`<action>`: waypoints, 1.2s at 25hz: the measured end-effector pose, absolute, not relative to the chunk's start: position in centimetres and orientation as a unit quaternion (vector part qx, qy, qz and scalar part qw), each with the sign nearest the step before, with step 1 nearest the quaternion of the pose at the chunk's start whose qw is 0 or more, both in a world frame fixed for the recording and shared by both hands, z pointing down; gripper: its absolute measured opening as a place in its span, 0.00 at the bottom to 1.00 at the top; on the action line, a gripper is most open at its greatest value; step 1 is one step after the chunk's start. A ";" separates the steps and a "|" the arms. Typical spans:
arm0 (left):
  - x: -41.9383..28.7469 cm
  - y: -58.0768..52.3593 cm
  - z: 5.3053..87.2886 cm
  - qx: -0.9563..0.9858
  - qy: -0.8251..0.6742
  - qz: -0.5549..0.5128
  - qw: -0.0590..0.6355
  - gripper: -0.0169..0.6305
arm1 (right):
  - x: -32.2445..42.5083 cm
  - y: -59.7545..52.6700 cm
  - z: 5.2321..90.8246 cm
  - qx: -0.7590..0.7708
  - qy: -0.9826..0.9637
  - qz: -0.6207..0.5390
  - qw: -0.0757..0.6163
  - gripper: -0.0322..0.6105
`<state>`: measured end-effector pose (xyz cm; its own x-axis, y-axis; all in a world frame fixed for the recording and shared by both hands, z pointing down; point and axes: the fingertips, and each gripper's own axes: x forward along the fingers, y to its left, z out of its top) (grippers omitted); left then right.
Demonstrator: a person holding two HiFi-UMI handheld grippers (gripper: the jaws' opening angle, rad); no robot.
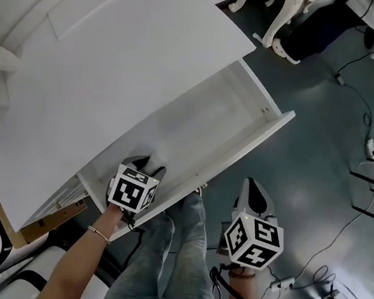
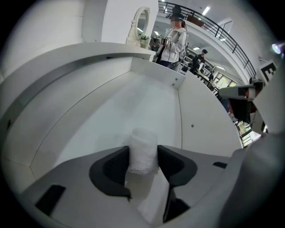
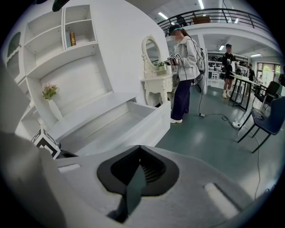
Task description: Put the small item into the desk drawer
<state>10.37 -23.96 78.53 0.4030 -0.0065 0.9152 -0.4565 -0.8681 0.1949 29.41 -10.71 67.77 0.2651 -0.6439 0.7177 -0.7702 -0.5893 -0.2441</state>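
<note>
Left hand-held gripper (image 2: 143, 161): jaws against both sides of upright white gauze roll (image 2: 143, 149), within open white desk drawer (image 2: 133, 100). Right hand-held gripper (image 3: 139, 148): jaws together, empty.

White gauze roll (image 2: 143, 151) upright inside open drawer (image 2: 133, 107).

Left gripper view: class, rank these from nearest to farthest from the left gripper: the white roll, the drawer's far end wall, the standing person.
1. White roll: lower centre, right between the jaws.
2. Drawer's far end wall: upper centre, at the other end of the drawer floor.
3. Standing person: top of the view, beyond the drawer, out in the room.
</note>
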 end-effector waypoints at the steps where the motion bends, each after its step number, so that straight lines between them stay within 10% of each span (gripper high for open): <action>1: 10.3 -23.9 78.5 0.809 -0.140 0.529 0.214 0.34 | 29.4 -10.7 67.7 0.791 -0.448 0.409 0.077 0.06; 30: 3.6 -27.2 58.1 0.873 -0.268 0.349 0.212 0.25 | 25.6 -17.0 55.5 0.770 -0.540 0.328 0.089 0.06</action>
